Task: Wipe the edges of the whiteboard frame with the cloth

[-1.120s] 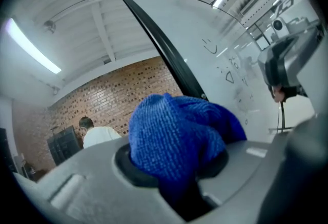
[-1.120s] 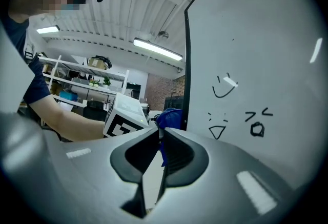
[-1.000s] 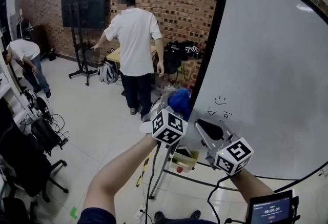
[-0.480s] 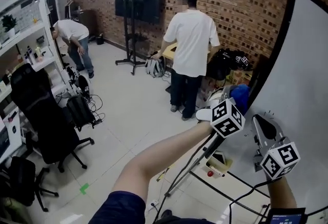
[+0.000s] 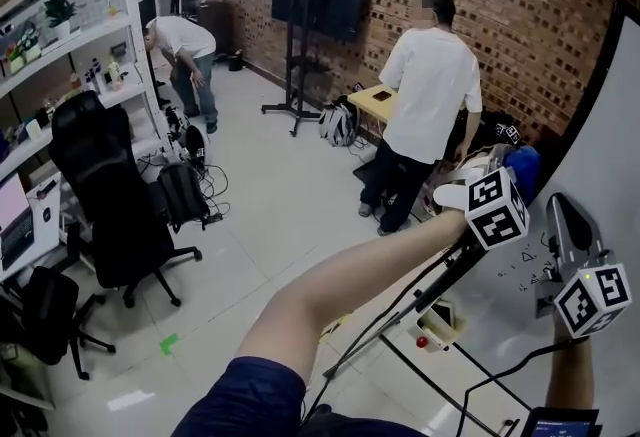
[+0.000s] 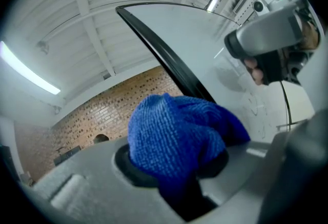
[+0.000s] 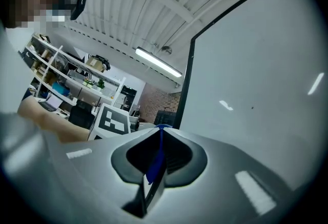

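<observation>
Both arms are stretched out, with a gripper in each hand.
The bare left arm (image 5: 340, 295) reaches far forward. The left gripper (image 5: 512, 175) points level, its fingers squeezed on a blue cloth (image 6: 177, 136). The right arm (image 5: 568, 375) comes up from below, and the right gripper (image 5: 560, 210) tips a little upward. Its fingers have just been closing and are nearly together, with only a thin blue strip (image 7: 155, 159) in the crack.

— We see a bright room, don't we?
— Yes, the long light tube (image 7: 159, 68) on the ceiling shines, and small white spots gleam on the whiteboard (image 7: 256, 125).
— Our pictures bend round at the edges (with dark corners too).
— We see the blue cloth (image 6: 174, 136) sharp, but the brick wall (image 6: 102, 115) behind looks soft.
</observation>
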